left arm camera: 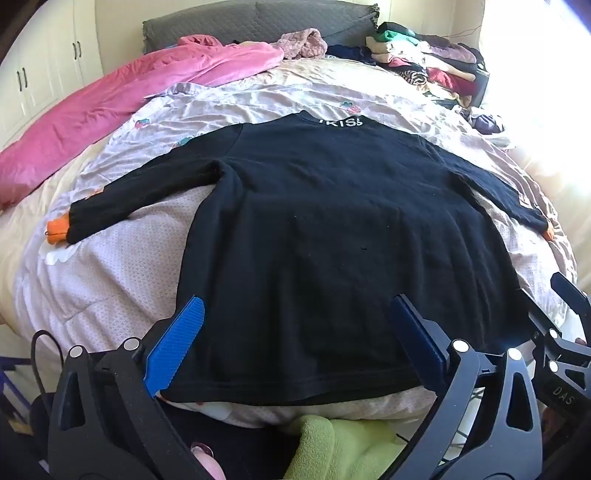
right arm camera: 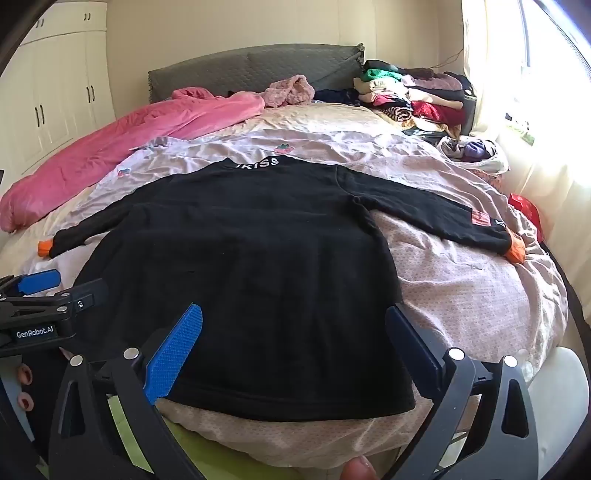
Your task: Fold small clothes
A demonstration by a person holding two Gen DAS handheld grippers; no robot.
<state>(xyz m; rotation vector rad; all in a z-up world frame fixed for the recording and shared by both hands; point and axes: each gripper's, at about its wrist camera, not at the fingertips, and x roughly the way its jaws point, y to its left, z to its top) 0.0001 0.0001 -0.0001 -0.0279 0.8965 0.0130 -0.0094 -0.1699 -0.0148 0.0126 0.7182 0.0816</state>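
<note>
A small black long-sleeved sweater [left arm camera: 325, 221] lies flat on the bed, back up, hem toward me, both sleeves spread out with orange cuffs [left arm camera: 57, 230]. White letters mark its collar [left arm camera: 341, 122]. It also shows in the right wrist view [right arm camera: 243, 254]. My left gripper [left arm camera: 295, 343] is open just above the hem, blue fingers [left arm camera: 173, 347] spread over its left half. My right gripper [right arm camera: 291, 347] is open above the hem's right half, and shows at the right edge of the left wrist view [left arm camera: 565, 332]. Neither holds anything.
The bed has a pale pink quilt [right arm camera: 461, 295]. A pink blanket [left arm camera: 122, 107] lies along the far left. A stack of clothes [left arm camera: 424, 62] sits at the far right by the grey headboard [left arm camera: 258, 18]. A green cloth [left arm camera: 343, 443] lies below the bed's near edge.
</note>
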